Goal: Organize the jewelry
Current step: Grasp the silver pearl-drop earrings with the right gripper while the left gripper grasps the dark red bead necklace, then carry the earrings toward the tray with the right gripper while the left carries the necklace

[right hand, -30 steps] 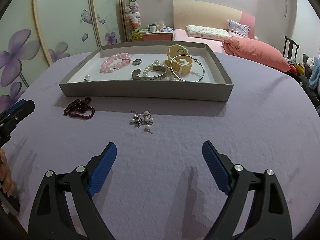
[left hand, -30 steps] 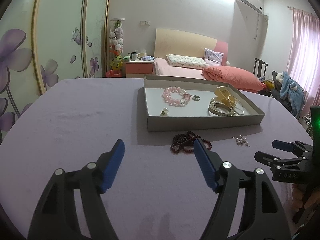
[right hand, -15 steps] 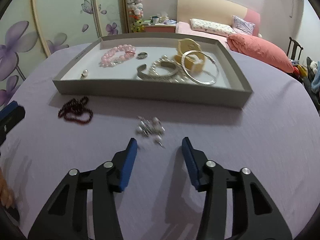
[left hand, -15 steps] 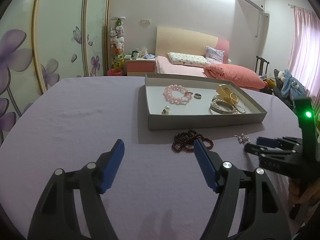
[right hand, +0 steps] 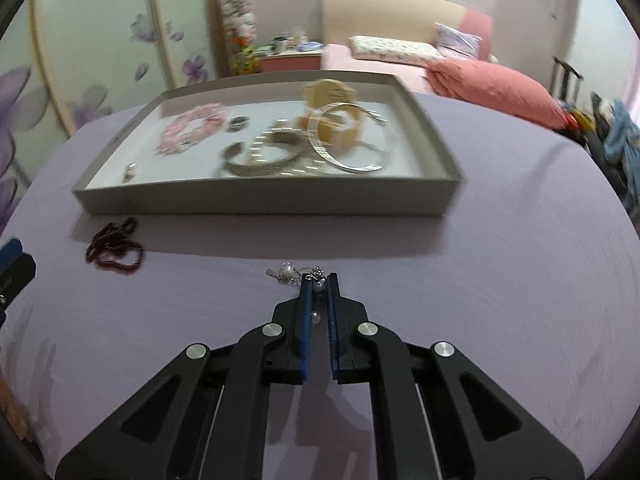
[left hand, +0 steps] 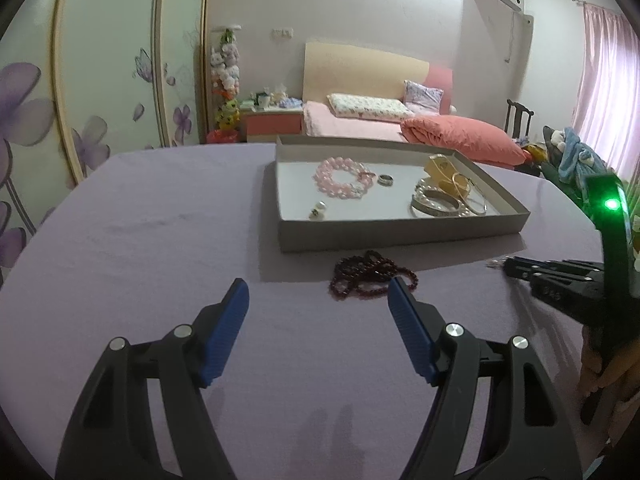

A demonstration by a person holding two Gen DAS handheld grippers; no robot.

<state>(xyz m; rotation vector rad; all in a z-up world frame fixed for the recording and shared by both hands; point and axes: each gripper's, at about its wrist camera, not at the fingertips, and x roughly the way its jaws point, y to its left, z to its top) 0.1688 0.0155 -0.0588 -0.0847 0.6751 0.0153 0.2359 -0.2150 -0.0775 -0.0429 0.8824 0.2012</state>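
While the left gripper (left hand: 318, 304) hovers over the purple desk (left hand: 152, 240) in the left wrist view, its blue fingers (left hand: 226, 332) stand wide apart with nothing between them. Just beyond the right-hand finger, at the middle of the frame, a dark red bead string (left hand: 370, 276) lies in a loose heap on the cloth. Behind it sits a shallow grey tray (left hand: 400, 234) holding a pink bead bracelet (left hand: 342, 178), a small ring (left hand: 386, 179), a pearl earring (left hand: 319, 211) and a pile of silver and gold bangles (left hand: 450, 198). At the right edge the right gripper (left hand: 510, 269) reaches in, its black tips together and low on the desk; a green light (left hand: 611, 204) glows on its body, and small lettering on its arm is too blurred to read.

Seen from the right wrist view, the right gripper (right hand: 319, 280) has just been closing and its blue fingers (right hand: 305, 312) now pinch a pearl-and-chain piece (right hand: 298, 274) at lower centre; pearls show in the narrow gap between them, and the rest of the chain trails left onto the desk (right hand: 500, 280). The tray (right hand: 260, 202) fills the upper middle, its contents blurred, and the bead string (right hand: 116, 248) lies at the left. A gold-coloured box (right hand: 334, 104) in the tray bears a mark that cannot be read.
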